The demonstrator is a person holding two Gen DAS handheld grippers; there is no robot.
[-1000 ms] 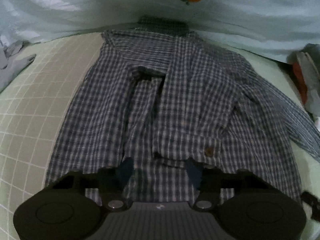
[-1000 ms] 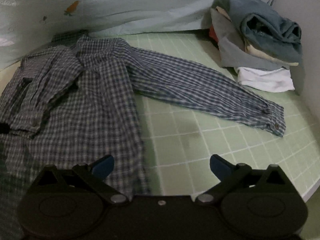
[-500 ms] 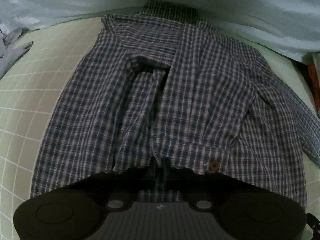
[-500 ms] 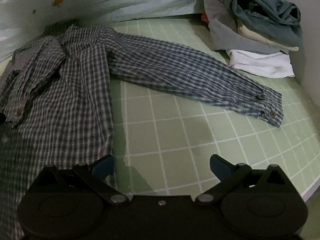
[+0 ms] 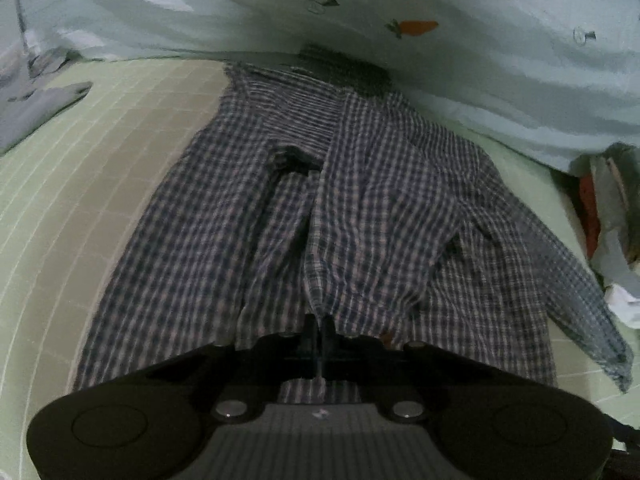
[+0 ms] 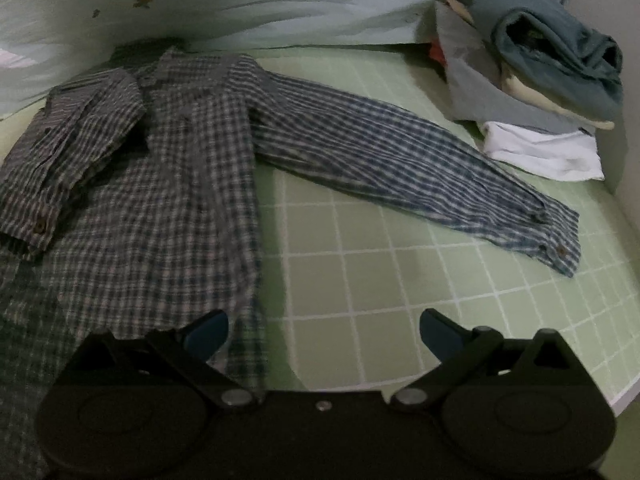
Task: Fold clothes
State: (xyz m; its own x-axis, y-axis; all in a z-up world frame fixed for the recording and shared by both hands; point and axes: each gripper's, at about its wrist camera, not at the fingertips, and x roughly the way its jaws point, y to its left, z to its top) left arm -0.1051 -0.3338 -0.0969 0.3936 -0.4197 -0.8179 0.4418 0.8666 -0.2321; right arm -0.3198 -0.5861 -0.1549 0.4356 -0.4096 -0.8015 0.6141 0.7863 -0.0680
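Note:
A blue and white checked shirt (image 5: 280,220) lies flat on the green checked bedsheet (image 5: 100,184), collar toward the far side. One sleeve is folded across its front, its cuff (image 5: 360,312) pulled up in a ridge. My left gripper (image 5: 319,326) is shut on that cuff, lifting the cloth slightly. In the right wrist view the shirt (image 6: 160,184) fills the left half, and its other sleeve (image 6: 400,168) stretches out to the right across the sheet. My right gripper (image 6: 324,332) hovers open over the shirt's right hem edge, with nothing between its blue fingertips (image 6: 208,330).
A pale quilt (image 5: 440,60) with carrot prints bunches along the far side. A pile of folded clothes (image 6: 540,92) sits at the far right by a wall. A grey garment (image 5: 32,116) lies at the far left. The bed's edge (image 6: 624,400) runs at the lower right.
My left gripper went from open over the folded sleeve's cuff to shut on it, then rose, pulling the cloth into a ridge. The right gripper stayed open and nearly still.

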